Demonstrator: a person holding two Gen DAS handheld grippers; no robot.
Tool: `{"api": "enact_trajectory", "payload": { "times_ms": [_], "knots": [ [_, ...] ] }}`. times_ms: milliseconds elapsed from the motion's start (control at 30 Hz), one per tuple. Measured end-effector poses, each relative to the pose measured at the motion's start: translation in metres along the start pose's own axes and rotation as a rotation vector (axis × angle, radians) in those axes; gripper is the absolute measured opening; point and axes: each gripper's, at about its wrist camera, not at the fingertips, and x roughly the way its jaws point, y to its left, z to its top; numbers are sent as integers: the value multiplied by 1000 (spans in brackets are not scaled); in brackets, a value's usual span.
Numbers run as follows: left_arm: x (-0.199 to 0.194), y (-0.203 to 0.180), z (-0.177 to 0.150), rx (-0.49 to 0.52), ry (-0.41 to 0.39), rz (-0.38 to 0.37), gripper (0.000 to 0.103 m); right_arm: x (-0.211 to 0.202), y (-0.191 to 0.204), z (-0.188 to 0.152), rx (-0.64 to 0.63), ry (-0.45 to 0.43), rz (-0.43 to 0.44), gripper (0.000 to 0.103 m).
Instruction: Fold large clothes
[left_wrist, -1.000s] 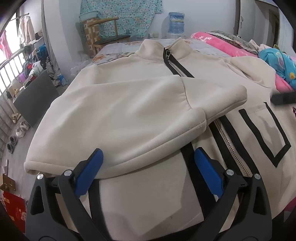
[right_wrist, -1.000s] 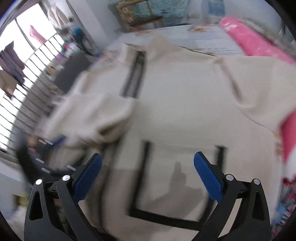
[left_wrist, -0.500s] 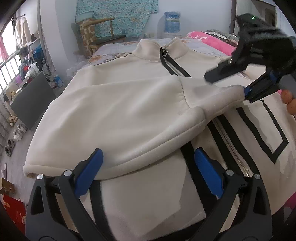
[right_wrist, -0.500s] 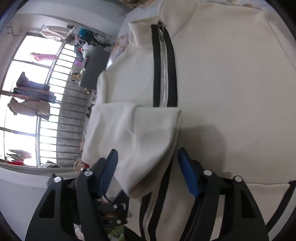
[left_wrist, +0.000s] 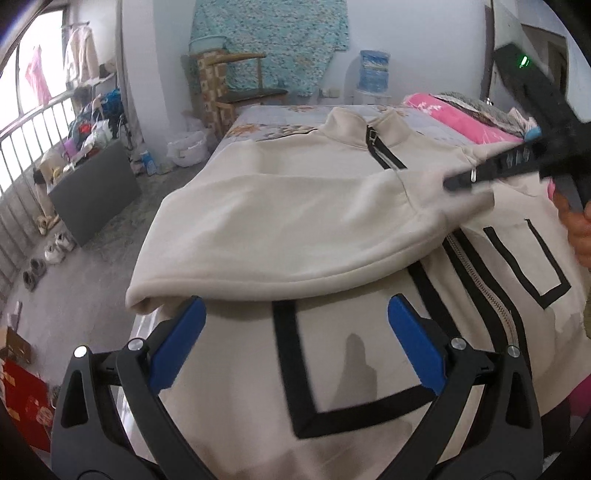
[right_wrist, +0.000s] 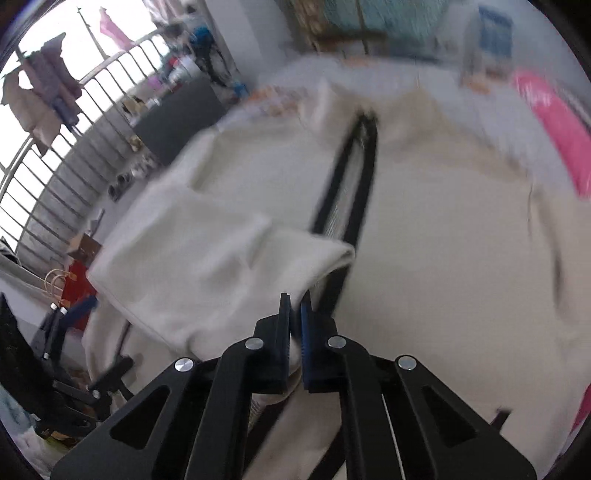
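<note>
A cream zip jacket (left_wrist: 306, 173) with black trim lies face up on the bed, and one sleeve (left_wrist: 288, 236) is folded across its chest. My left gripper (left_wrist: 295, 332) hovers open over the lower front, above a black pocket outline (left_wrist: 291, 369), with nothing between its blue pads. My right gripper (right_wrist: 295, 314) is closing its jaws, and they pinch the sleeve cuff (right_wrist: 325, 258) beside the zipper (right_wrist: 351, 177). In the left wrist view the right gripper (left_wrist: 458, 181) reaches in from the right onto that cuff. The left gripper (right_wrist: 79, 308) shows at the left edge of the blurred right wrist view.
A person's hand (left_wrist: 576, 232) holds the right gripper at the right edge. A pink blanket (left_wrist: 461, 122) lies along the bed's far right. Beyond the bed stand a wooden chair (left_wrist: 236, 85) and a water bottle (left_wrist: 375, 72). On the floor to the left are a dark panel (left_wrist: 92, 192) and shoes (left_wrist: 55, 247).
The right gripper swung in from the right and went from wide open to shut on the sleeve cuff. The left gripper drew back toward the hem, still open.
</note>
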Motion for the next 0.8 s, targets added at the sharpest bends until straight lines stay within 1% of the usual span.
{"api": "enact_trajectory", "payload": {
  "times_ms": [67,100,167,200,233,267,300,333,400,467,533,600,733,767,800],
  "knots": [
    [2,7,0,-25,16,-7,95,-17,-4,17,10,-63,20,5],
    [5,11,0,-37,28,-9,95,-28,-10,29,23,-110,18,5],
    [9,18,2,-70,46,-25,95,-48,-25,42,45,-174,-10,5],
    [11,23,3,-96,56,-36,95,-60,-37,49,63,-215,-56,5],
    [13,26,4,-114,59,-40,95,-68,-45,49,69,-238,-101,5],
    [15,31,4,-136,60,-44,95,-75,-57,49,78,-262,-176,5],
    [16,35,5,-152,62,-40,95,-75,-70,48,94,-262,-226,5],
    [18,37,6,-159,61,-34,95,-73,-80,46,115,-252,-241,5],
    [20,42,10,-166,56,-22,95,-60,-108,36,186,-189,-224,5],
    [23,45,14,-169,46,-17,95,-47,-123,31,219,-154,-218,5],
    [27,48,20,-170,41,-7,95,-42,-127,29,231,-151,-204,5],
    [33,50,23,-170,52,15,95,-49,-129,34,248,-171,-152,5],
    [42,55,25,-186,75,31,95,-63,-136,41,284,-199,-62,5],
    [45,56,24,-188,83,37,95,-64,-138,40,293,-190,-49,5],
    [47,57,22,-190,90,43,95,-59,-145,40,301,-151,-29,5]
  ]
}}
